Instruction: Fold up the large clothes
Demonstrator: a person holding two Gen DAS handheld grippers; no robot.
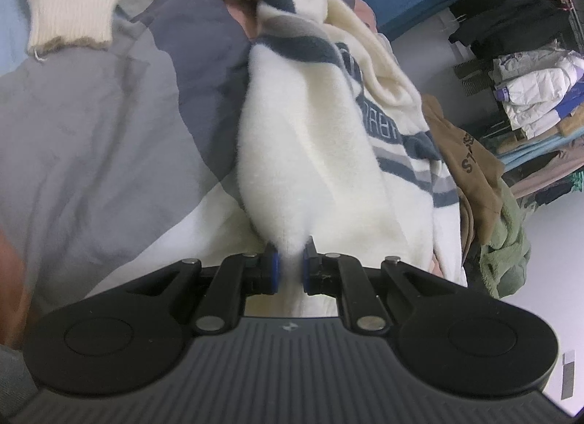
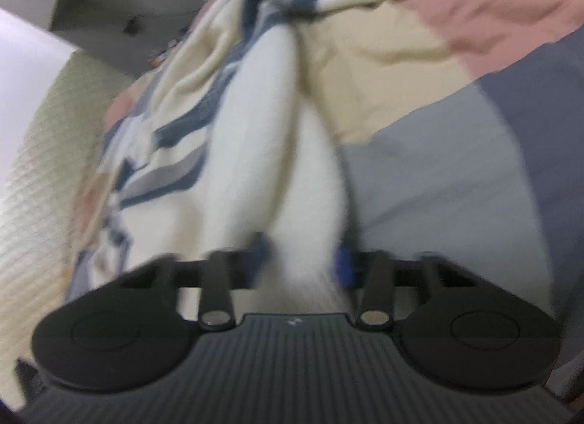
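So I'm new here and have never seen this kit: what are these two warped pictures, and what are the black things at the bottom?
Each picture comes from a wide-angle camera fixed to a hand-held gripper, looking forward along its two fingers. A person carries one gripper in each hand; no robot arm is involved. The black parts are the grippers themselves. The left gripper is shut on a fold of the cream sweater, which has navy and grey stripes. In the blurred right view, the right gripper also has cream fabric bunched between its blue pads and appears to pinch it. The sweater lies on a bedspread of grey, navy, beige and pink patches. More clothes are stacked in the background.
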